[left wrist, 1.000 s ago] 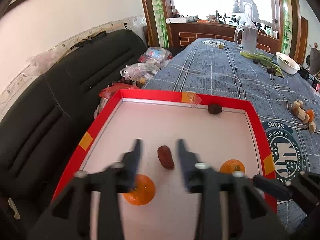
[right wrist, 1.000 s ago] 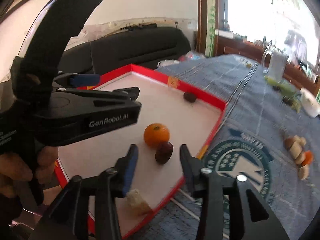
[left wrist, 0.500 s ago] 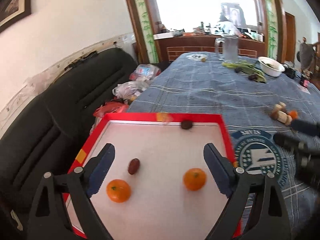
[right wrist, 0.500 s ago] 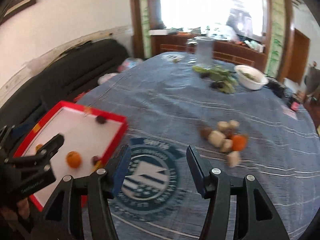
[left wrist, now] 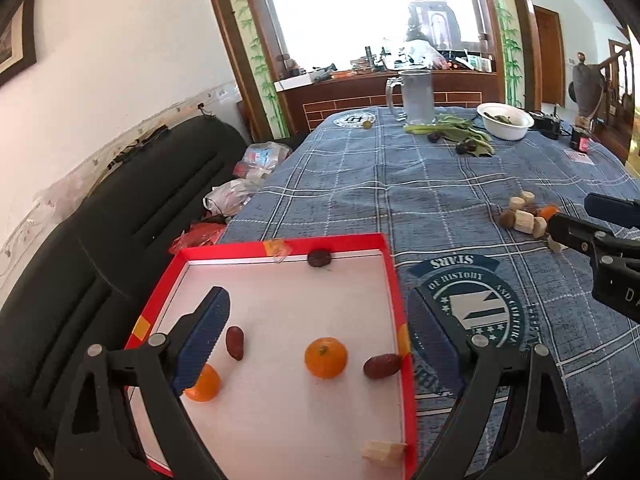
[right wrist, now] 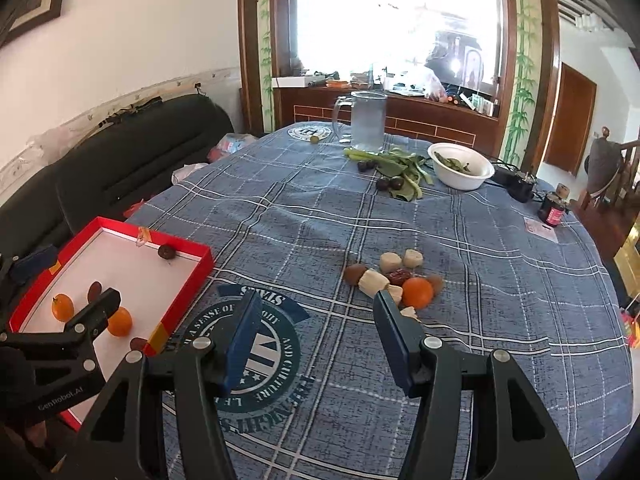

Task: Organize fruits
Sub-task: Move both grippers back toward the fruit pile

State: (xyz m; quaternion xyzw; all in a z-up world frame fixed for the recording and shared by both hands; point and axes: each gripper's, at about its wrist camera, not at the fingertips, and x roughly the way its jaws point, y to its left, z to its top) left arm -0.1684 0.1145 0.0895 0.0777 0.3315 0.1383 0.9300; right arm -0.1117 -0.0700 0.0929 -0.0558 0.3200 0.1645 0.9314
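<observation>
A red-rimmed tray (left wrist: 394,280) with a white floor holds two oranges (left wrist: 325,357) (left wrist: 203,385), red dates (left wrist: 235,343) (left wrist: 382,366), a dark fruit (left wrist: 319,258) at its far edge and a pale chunk (left wrist: 383,451). My left gripper (left wrist: 318,338) is open and empty above the tray. My right gripper (right wrist: 318,338) is open and empty over the blue cloth. Ahead of it lies a pile (right wrist: 394,276) of pale chunks, an orange (right wrist: 417,293), a date and brown fruits. The tray also shows in the right wrist view (right wrist: 192,276).
A glass jug (right wrist: 368,122), green vegetables (right wrist: 394,164) with dark fruits, and a white bowl (right wrist: 460,166) stand at the far end of the table. Small gadgets (right wrist: 554,208) sit at the far right. A black sofa (left wrist: 100,248) with bags lies left of the table.
My left gripper opened wide, let go a date and rose above the tray. My right gripper left a date in the tray and swung right to face the pile.
</observation>
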